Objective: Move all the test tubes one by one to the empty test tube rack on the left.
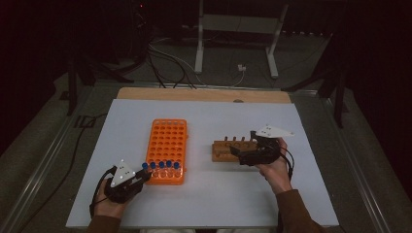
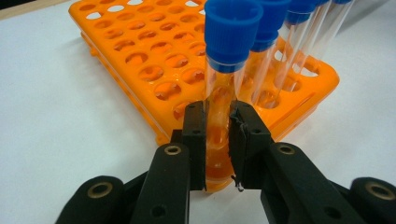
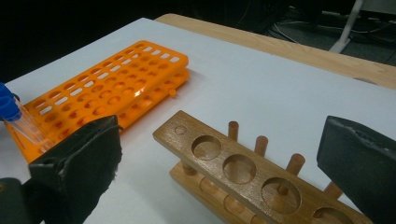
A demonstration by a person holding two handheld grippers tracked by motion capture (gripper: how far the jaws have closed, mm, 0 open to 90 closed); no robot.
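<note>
White table top [image 1: 204,204] over wooden board [image 1: 204,94]; dark room beyond, cables [image 1: 167,60] and metal stand [image 1: 235,29] on floor. Left gripper [image 2: 218,140] clamps leftmost blue-capped tube [image 2: 224,70] in near row of orange rack [image 1: 167,145]. Right gripper [image 3: 219,172] spread wide, empty, at wooden rack [image 1: 228,149], right of centre.

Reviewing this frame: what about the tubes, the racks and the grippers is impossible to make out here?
- Clear tube held by the left gripper: its bottom end is hidden by the fingers and the orange rack in the left gripper view.
- Wooden rack: its near end is cut off by the bottom edge in the right gripper view.
- Right gripper: the high view is too small to show whether it touches the wooden rack.
</note>
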